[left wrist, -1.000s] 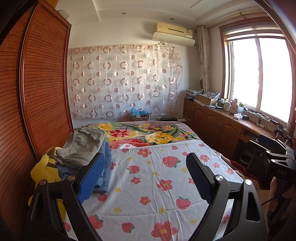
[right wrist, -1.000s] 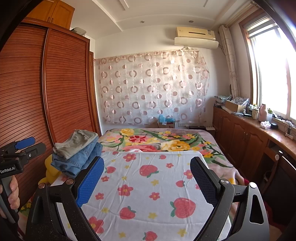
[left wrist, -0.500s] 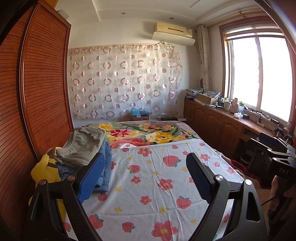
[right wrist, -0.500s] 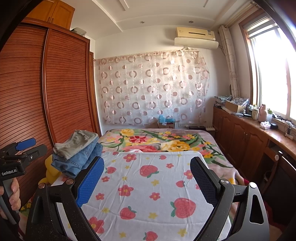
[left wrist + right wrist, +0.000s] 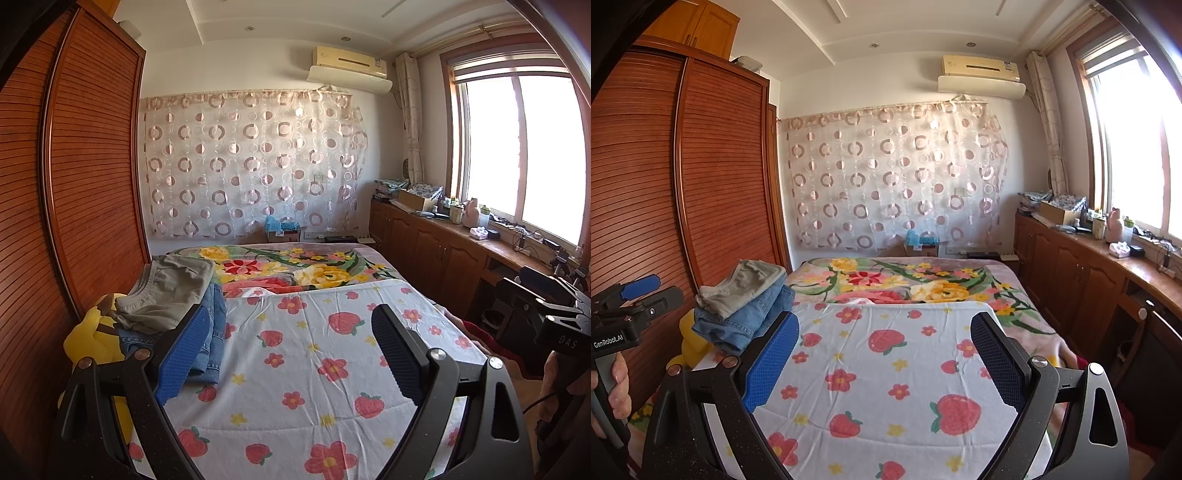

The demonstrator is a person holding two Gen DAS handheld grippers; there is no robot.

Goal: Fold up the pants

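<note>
Bedroom seen from the near end of a bed (image 5: 314,369) under a strawberry-and-flower sheet. The pants (image 5: 170,291) lie in a small stack at the bed's left edge: soft olive-grey pair with a ribbed elastic waistband on top, stiffer blue denim (image 5: 746,321) beneath, long side running near to far. The stack sits ahead and left of both tools. The left gripper (image 5: 291,354) is likely nearer, its blue textured fingers (image 5: 183,354) spread apart, empty. The right gripper (image 5: 886,362) is likewise spread, holding nothing
</note>
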